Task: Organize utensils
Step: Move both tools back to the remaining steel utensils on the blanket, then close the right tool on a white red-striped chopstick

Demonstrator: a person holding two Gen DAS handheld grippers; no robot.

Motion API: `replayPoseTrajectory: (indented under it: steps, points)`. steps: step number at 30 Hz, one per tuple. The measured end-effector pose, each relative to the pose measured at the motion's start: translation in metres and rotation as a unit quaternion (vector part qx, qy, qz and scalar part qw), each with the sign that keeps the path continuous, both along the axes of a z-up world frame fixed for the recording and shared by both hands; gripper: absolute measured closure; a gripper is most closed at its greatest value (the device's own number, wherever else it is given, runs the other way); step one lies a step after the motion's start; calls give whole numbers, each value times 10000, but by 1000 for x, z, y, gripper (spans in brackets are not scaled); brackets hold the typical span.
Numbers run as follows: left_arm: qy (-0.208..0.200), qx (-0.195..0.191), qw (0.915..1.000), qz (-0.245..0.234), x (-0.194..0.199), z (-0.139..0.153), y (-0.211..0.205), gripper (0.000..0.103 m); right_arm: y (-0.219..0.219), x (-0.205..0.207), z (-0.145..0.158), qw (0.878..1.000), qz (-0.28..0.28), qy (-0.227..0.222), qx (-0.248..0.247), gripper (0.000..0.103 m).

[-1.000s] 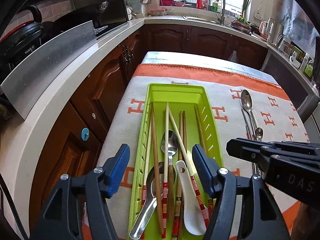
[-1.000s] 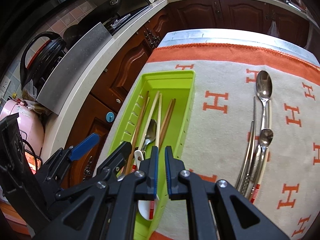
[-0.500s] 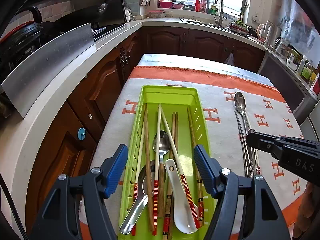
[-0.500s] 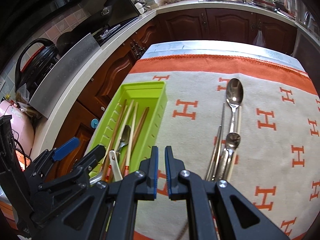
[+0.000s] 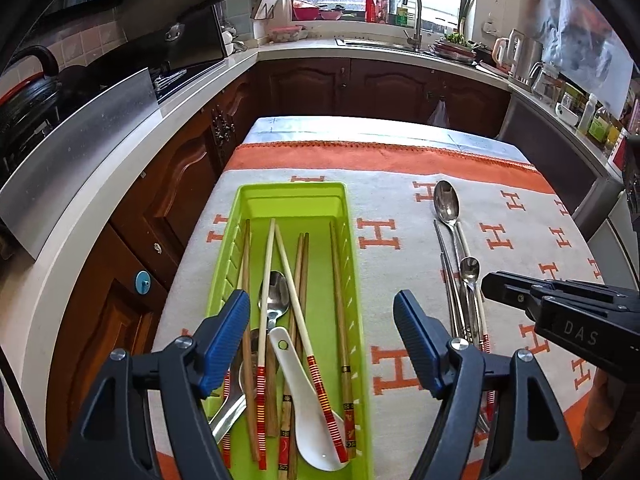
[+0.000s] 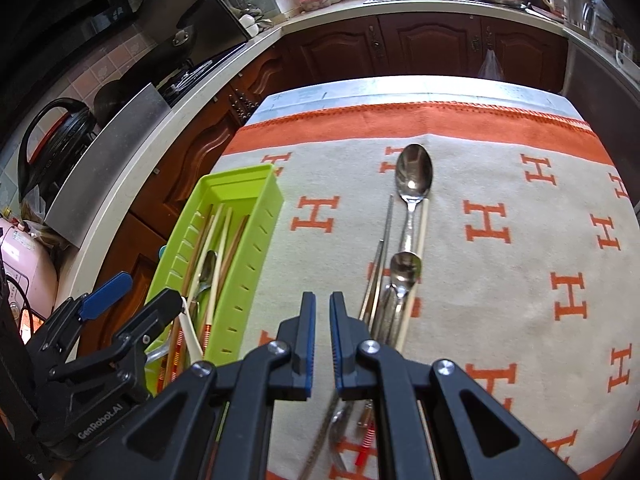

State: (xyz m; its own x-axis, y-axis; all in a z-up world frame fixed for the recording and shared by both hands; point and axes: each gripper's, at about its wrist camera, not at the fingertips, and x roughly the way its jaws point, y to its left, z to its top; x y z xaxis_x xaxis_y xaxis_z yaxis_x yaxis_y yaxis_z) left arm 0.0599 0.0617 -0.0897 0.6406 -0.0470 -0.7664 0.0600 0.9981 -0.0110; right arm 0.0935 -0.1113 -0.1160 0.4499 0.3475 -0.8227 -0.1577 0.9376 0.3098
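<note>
The left gripper (image 5: pixel 322 344) has just been opening, empty, above the green tray (image 5: pixel 352 264), while the clenched, empty right gripper (image 6: pixel 322 344) has moved over the spoons (image 6: pixel 413 178) on the cloth (image 6: pixel 500 280), probably the next pickup.

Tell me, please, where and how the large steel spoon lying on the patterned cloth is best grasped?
Probably at the bare neck just below the bowl of the large steel spoon, coming from above with the jaws across the handle. Nearer the camera, a cream chopstick and metal chopsticks crowd the handle.
</note>
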Motion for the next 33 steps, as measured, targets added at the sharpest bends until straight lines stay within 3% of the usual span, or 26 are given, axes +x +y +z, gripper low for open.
replayPoseTrajectory:
  steps: [14,27,33]
  points:
    - [299,-114,9991,-277,15,-13,-34,28,-40,5,-23,9996,-182,150,130,96]
    - [511,-143,9961,-707,23,-29,-65,30,-46,19,-61,9971,-11,713,267,96]
    - [571,-154,9954,-750,24,-33,-69,30,-41,20,-63,9979,37,643,85,88]
